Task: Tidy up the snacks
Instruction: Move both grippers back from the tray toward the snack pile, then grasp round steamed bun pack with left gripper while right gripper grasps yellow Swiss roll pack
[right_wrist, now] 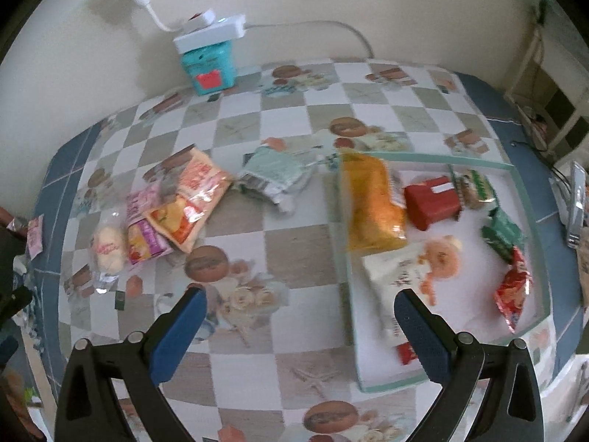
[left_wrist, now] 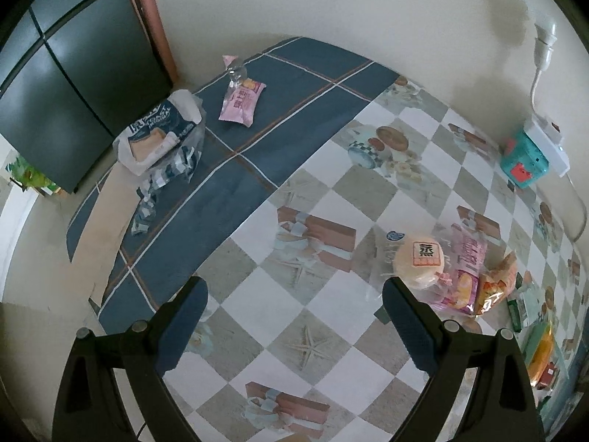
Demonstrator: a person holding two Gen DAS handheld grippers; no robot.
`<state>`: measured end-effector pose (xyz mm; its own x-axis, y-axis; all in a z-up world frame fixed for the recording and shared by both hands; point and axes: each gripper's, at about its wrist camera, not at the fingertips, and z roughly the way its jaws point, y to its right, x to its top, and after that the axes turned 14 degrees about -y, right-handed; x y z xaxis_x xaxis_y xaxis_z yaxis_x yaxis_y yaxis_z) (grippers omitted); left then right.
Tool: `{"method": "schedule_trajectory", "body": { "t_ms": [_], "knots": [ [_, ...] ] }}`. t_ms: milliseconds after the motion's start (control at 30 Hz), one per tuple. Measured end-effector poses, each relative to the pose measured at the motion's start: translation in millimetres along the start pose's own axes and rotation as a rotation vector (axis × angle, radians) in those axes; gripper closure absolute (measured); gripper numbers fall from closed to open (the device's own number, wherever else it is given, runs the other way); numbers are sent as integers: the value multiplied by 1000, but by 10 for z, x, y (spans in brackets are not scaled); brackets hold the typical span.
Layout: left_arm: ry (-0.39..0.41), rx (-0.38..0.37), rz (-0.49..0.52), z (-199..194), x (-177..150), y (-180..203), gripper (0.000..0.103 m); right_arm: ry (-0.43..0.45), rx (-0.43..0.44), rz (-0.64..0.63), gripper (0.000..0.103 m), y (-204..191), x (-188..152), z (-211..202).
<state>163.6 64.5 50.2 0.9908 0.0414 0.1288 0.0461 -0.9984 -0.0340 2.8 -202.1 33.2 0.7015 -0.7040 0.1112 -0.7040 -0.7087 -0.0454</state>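
Step in hand: between picks. Shallow white tray w/ pale-green rim (right_wrist: 434, 381) already holds several packets. Loose on the checked tablecloth (right_wrist: 294, 254): orange crinkly packet (right_wrist: 191, 199), pale-green foil pouch (right_wrist: 274, 175). Right gripper (right_wrist: 299, 315) and left gripper (left_wrist: 294, 298): jaws wide, empty. Next pick likely the pale-green pouch, nearest the tray; approach low, close on its crumpled edge.

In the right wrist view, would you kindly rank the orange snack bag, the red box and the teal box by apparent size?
1. orange snack bag, largest.
2. teal box and red box look alike; the teal box sits farther away, so I won't rank them.
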Motion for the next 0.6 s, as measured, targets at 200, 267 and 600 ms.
{"method": "schedule_trajectory", "body": {
  "t_ms": [200,267,600],
  "knots": [
    [-29,-8,-11,126,59,17,7,0,2,-24,0,-105,56,60],
    [-48,-13,-10,199,79,47,7,1,12,-32,0,-126,86,77],
    [-78,-69,41,364,185,351,7,52,47,-9,0,-45,309,107]
  ]
}}
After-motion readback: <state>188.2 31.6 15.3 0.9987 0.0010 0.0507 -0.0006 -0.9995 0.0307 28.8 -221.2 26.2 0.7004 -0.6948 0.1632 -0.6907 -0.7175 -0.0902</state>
